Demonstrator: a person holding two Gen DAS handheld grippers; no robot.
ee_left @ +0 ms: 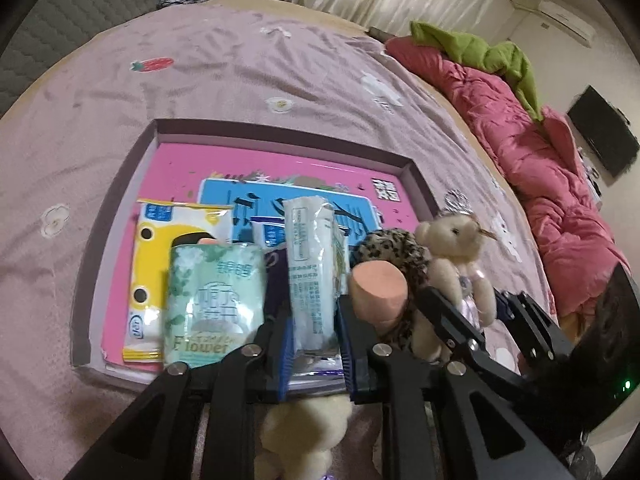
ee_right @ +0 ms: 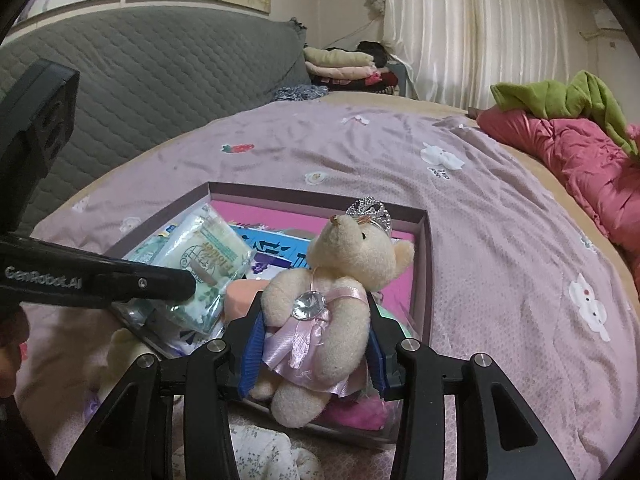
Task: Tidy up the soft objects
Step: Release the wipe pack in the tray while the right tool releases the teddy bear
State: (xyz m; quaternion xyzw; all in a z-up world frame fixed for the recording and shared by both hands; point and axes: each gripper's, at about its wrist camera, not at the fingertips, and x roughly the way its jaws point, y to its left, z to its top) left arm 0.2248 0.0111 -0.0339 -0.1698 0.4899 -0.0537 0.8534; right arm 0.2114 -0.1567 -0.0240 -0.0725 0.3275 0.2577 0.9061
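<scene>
1. The left gripper (ee_left: 314,328) is clenched on a white, printed plastic tissue packet (ee_left: 314,276), held upright over the near edge of the shallow mauve cardboard tray (ee_right: 426,264).
2. A pale green "Flower" tissue pack (ee_left: 214,300) stands just left of it.
3. The right gripper (ee_right: 316,350) grasps a cream plush teddy bear (ee_right: 340,280) in a pink satin dress with a silver crown, over the tray's near right corner.
</scene>
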